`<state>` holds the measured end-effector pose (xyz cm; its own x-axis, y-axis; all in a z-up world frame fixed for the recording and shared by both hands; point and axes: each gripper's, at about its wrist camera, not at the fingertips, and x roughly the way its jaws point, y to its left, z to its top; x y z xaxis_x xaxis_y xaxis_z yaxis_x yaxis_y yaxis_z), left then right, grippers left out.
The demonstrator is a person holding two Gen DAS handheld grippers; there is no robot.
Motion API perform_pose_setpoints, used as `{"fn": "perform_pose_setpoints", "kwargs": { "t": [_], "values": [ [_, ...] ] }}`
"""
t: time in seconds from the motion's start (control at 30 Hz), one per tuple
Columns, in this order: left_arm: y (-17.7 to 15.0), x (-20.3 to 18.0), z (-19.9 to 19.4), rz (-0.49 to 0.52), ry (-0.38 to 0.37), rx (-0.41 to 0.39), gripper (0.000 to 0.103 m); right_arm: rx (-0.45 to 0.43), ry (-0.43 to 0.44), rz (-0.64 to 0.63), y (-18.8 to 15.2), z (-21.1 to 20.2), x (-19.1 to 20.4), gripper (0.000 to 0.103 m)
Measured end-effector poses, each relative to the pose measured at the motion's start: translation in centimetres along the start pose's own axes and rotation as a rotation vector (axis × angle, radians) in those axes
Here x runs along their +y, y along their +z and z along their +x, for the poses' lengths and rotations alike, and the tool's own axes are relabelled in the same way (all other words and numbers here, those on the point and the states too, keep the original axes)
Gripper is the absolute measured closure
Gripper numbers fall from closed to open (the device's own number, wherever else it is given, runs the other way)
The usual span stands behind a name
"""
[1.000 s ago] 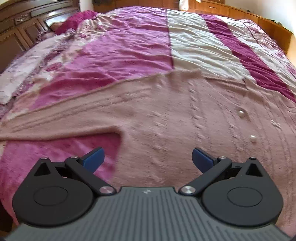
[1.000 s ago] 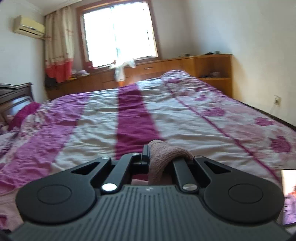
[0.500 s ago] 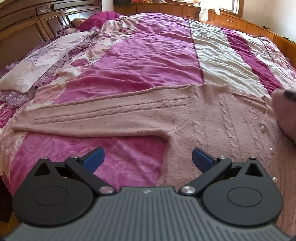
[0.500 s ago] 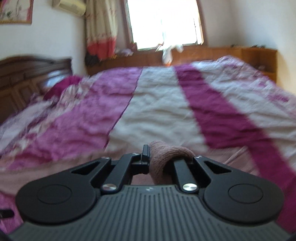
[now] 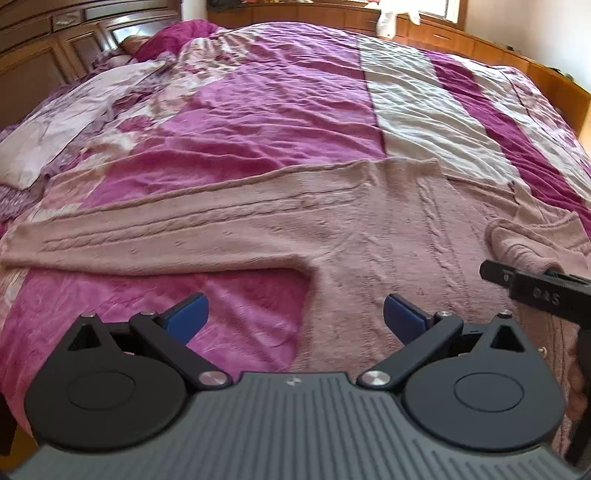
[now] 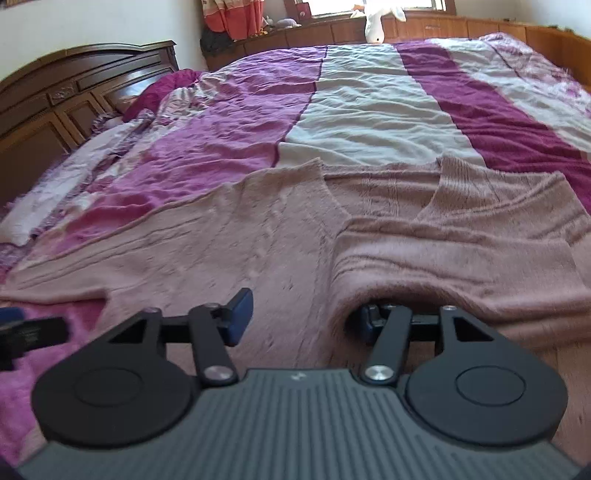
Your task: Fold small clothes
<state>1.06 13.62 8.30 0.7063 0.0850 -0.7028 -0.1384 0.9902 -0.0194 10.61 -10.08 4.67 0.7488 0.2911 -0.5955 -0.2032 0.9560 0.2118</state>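
A dusty-pink cable-knit cardigan (image 5: pixel 369 229) lies flat on the bed. Its left sleeve (image 5: pixel 147 240) stretches straight out to the left. The right sleeve (image 6: pixel 461 258) lies folded across the body, and its bunched end (image 5: pixel 528 240) shows in the left wrist view. My left gripper (image 5: pixel 295 319) hovers open over the armpit below the left sleeve, holding nothing. My right gripper (image 6: pixel 304 315) is open low on the cardigan; its right fingertip (image 6: pixel 369 317) sits under the edge of the folded sleeve. Each gripper shows at the edge of the other's view: right gripper (image 5: pixel 535 291), left gripper (image 6: pixel 22 328).
The bedspread (image 5: pixel 277 110) has magenta, pink and white stripes. A dark wooden headboard (image 6: pixel 74 96) and a pale pillow (image 5: pixel 55 122) are at the left. Low wooden cabinets (image 6: pixel 424 29) run along the far side, with a white soft toy (image 6: pixel 375 22) on them.
My right gripper swung left and down with the sleeve end, laid it across the cardigan's body and opened, letting go. My left gripper drew back and stayed open.
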Motion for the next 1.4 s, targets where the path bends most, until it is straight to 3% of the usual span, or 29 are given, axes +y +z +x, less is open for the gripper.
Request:
{"fn": "perform_pose_setpoints", "kwargs": {
  "t": [0.23, 0.43, 0.57, 0.7, 0.87, 1.23, 1.4],
  "values": [
    [1.0, -3.8, 0.0, 0.074, -0.070, -0.018, 0.000, -0.004, 0.053, 0.090, -0.3, -4.7, -2.9, 0.045],
    [1.5, -8.2, -0.1, 0.155, -0.136, -0.034, 0.000, -0.095, -0.057, 0.113, -0.4, -8.1, -6.8, 0.045],
    [1.8, -11.2, 0.3, 0.182, -0.199, -0.007, 0.000, -0.062, -0.096, 0.172, -0.7, -8.4, -10.1, 0.044],
    [1.9, -13.5, 0.9, 0.211, -0.228, 0.012, 0.000, -0.090, -0.118, 0.222, -1.1, -8.9, -12.2, 0.057],
    [2.1, -16.3, 1.6, 0.259, -0.228, 0.029, 0.000, -0.134, -0.142, 0.285, -1.5, -8.7, -13.9, 0.081],
    [2.5, -23.6, 2.4, 0.386, -0.264, 0.002, 0.000, -0.146, -0.198, 0.408, -4.4, -7.9, -17.1, 0.085],
    [1.6, -27.3, 3.5, 0.434, -0.304, 0.002, 0.000, -0.178, -0.178, 0.464, -5.8, -8.0, -18.1, 0.085]
  ]
}}
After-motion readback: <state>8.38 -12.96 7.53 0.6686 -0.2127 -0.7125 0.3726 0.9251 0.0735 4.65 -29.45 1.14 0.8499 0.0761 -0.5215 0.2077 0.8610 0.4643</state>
